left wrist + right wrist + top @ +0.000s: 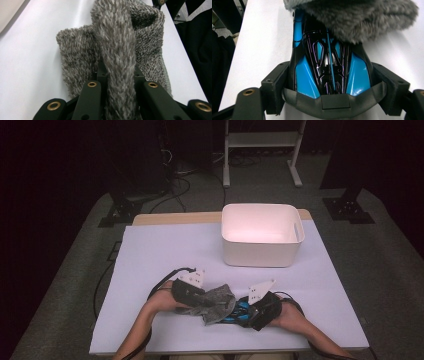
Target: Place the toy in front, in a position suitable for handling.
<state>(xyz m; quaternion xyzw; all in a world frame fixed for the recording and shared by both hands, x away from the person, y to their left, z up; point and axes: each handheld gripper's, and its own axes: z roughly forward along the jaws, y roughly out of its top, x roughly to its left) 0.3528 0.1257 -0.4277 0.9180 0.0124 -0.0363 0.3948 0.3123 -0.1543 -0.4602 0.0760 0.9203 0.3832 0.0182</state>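
Nearest the person's edge of the white table [150, 265], two forearms come in and meet close together. The left gripper [196, 301] has its jaws pinched tight on a fold of a grey fuzzy cloth [217, 302]; in the left gripper view the cloth [117, 55] rises as a thick ridge straight up between the black jaws, with the rest of it spread flat on the table beyond them.

Just beside it, the right gripper [250, 312] holds a blue and black toy car [239, 312]. In the right gripper view the jaws stand wide apart, their pads pressing on the two flanks of the car [329, 72], whose rear end sits against the gripper's front. The cloth [362, 20] drapes over the far end of the car and hides it, so the car's front cannot be seen. In the high view the cloth likewise lies between the two grippers and covers the left part of the car.

Farther back, well apart from the hands, a white plastic bin [262, 236] stands on the table toward its far right side, open at the top. Beyond the table's far edge, on the grey floor, stand the legs of a white metal frame [262, 150] and dark stands with cables at either side.
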